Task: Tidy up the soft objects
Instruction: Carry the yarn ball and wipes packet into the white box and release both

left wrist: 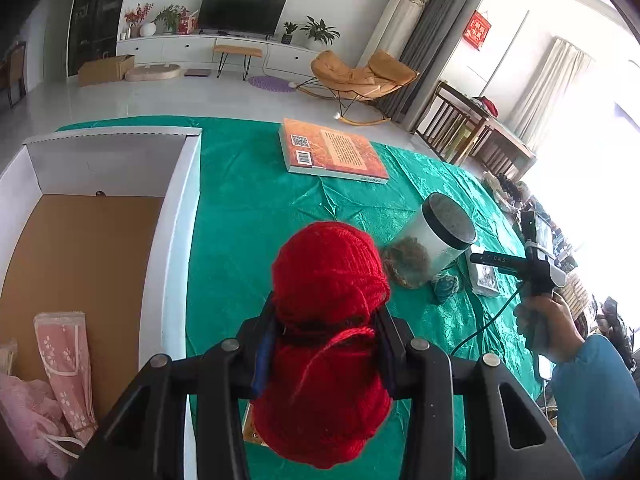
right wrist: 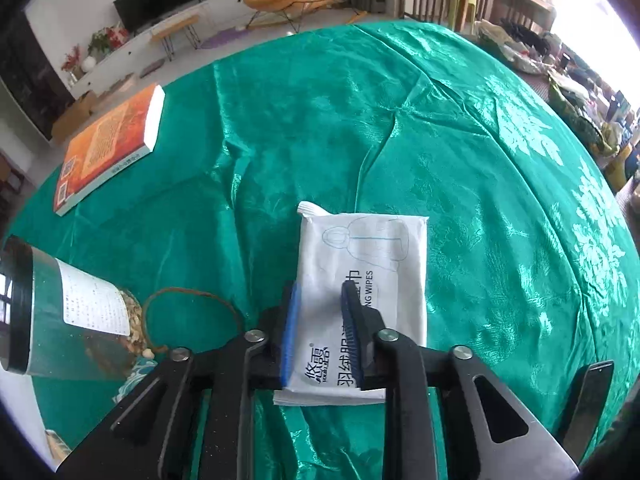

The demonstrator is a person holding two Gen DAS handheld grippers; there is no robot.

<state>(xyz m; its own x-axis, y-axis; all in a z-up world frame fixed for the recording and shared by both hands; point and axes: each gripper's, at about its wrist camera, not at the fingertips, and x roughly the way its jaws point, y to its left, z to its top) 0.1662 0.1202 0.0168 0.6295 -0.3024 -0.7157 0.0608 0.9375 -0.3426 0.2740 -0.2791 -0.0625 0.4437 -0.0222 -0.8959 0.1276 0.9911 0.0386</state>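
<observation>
Pink cloths point(left wrist: 64, 364) already lie in the box point(left wrist: 176, 216). My left gripper point(left wrist: 324, 336) clenches the red yarn point(left wrist: 328, 320), not yet boxed. My right gripper point(right wrist: 320, 332) hangs released over the wipes pack point(right wrist: 384, 256).

wipes pack point(right wrist: 362, 276), green tablecloth point(right wrist: 460, 140), book point(right wrist: 108, 148)

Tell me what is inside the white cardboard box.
Inside the white cardboard box lie a rolled pink floral cloth and a pale pink lace fabric on its brown floor. The near corner is hidden behind the left claw.
</observation>
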